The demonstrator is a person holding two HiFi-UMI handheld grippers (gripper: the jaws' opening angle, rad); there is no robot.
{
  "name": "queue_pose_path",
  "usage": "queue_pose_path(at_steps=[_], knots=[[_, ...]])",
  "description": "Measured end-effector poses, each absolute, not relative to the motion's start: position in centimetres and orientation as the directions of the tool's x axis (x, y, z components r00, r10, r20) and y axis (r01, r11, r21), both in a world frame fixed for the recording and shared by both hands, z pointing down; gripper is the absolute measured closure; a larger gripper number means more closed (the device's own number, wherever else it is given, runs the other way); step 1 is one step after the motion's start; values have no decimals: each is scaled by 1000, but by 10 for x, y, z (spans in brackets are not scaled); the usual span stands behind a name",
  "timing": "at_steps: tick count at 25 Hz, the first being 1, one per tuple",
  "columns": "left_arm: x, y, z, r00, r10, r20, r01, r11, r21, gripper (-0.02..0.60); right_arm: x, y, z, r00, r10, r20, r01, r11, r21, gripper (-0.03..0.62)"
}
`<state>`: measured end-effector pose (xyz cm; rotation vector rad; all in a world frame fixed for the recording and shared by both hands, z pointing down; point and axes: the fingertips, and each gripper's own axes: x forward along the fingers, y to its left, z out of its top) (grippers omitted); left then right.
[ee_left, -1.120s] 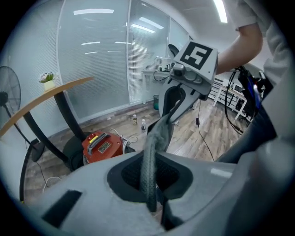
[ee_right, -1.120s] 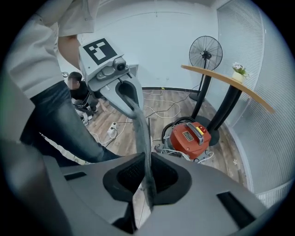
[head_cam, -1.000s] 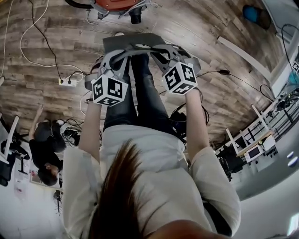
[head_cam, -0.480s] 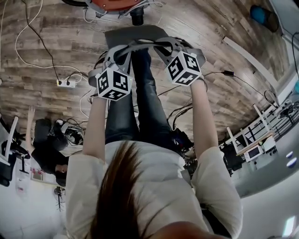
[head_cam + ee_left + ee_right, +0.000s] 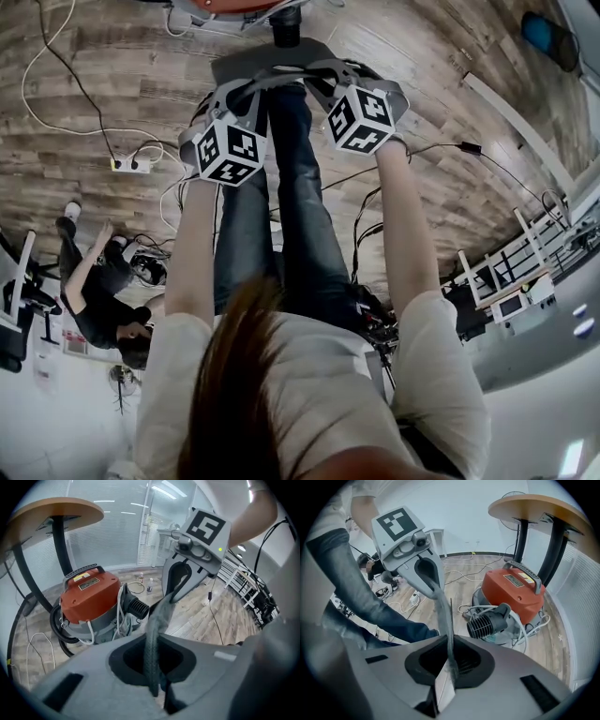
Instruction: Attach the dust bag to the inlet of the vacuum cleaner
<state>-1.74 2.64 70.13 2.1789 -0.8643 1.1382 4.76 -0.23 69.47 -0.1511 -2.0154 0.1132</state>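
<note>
A grey dust bag point(image 5: 272, 64) hangs stretched between my two grippers, just in front of the vacuum cleaner point(image 5: 230, 9). The vacuum has an orange lid point(image 5: 89, 595) and a black ribbed inlet point(image 5: 138, 607) that faces the bag. My left gripper point(image 5: 231, 96) is shut on the bag's left edge point(image 5: 154, 634). My right gripper point(image 5: 323, 81) is shut on the right edge point(image 5: 444, 616). In the right gripper view the inlet point(image 5: 485, 623) lies just right of the bag's edge, and the left gripper point(image 5: 425, 576) shows across the bag.
A round wooden table point(image 5: 56, 508) on dark legs stands behind the vacuum. A white power strip point(image 5: 131, 165) and cables lie on the wood floor at left. A person in black point(image 5: 103, 300) sits on the floor at far left. My own legs stand below the bag.
Both grippers have sunk with the bag toward the floor and closer to the vacuum's inlet. The person on the floor has shifted.
</note>
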Motion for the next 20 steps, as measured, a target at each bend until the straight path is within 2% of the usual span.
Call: queue_pose_path(at_steps=[8,11,13,20], knots=[[-21,21,739,408,-265,874,-719,-683,128,554,48,-1,726,-434,118,893,37,993,-113,563],[-22,20,740,403,-236,884,-701,-701,132,469,49,1,732,-429,112,896,39,994,-105,563],[-21,18,737,402,-235,885,-687,-717,122,446,49,1,734,-427,108,898,36,994,-102,563],[-6,3,739,383,-222,897,-586,-809,50,442,50,-3,736,-428,101,898,41,995,-93,563]])
